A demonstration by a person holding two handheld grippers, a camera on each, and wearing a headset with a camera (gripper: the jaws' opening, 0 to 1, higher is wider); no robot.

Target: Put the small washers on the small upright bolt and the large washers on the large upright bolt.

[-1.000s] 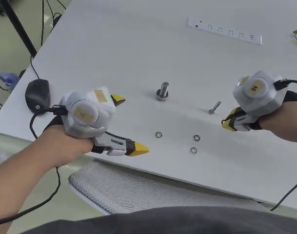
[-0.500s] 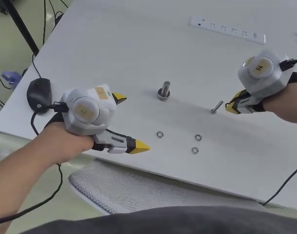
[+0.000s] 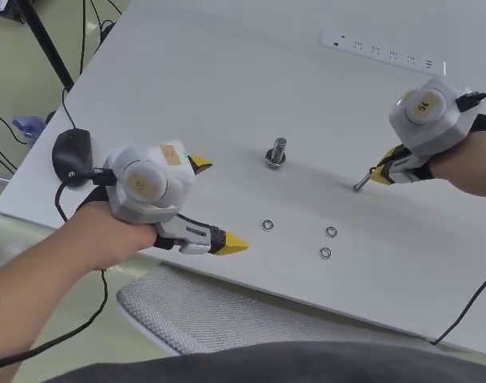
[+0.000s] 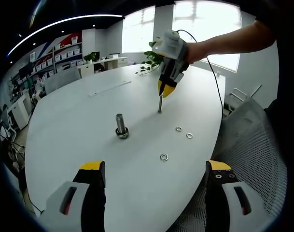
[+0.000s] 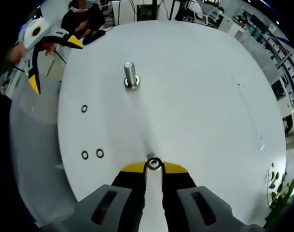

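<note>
The large bolt (image 3: 276, 153) (image 4: 120, 126) (image 5: 131, 75) stands upright mid-table. My right gripper (image 3: 378, 177) (image 5: 154, 166) (image 4: 166, 89) is shut on the top of the small bolt (image 3: 361, 183) (image 4: 160, 104) (image 5: 154, 163), which stands nearly upright with its lower end on the table. Three small washers lie flat in front: one (image 3: 267, 225) (image 4: 163, 156) (image 5: 84, 108) alone, two (image 3: 331, 232) (image 3: 325, 253) (image 4: 178, 129) (image 5: 100, 153) close together. My left gripper (image 3: 216, 203) (image 4: 155, 169) (image 5: 50, 53) hovers open and holding nothing over the near left table edge.
A white power strip (image 3: 382, 52) lies at the far side of the white table (image 3: 187, 88). A black mouse (image 3: 71, 153) with its cable sits at the left edge. A grey mesh chair seat (image 3: 227, 311) is below the near edge.
My right gripper moved to the small bolt, which lay on the table, shut on it and tipped it nearly upright. The left gripper stayed in place.
</note>
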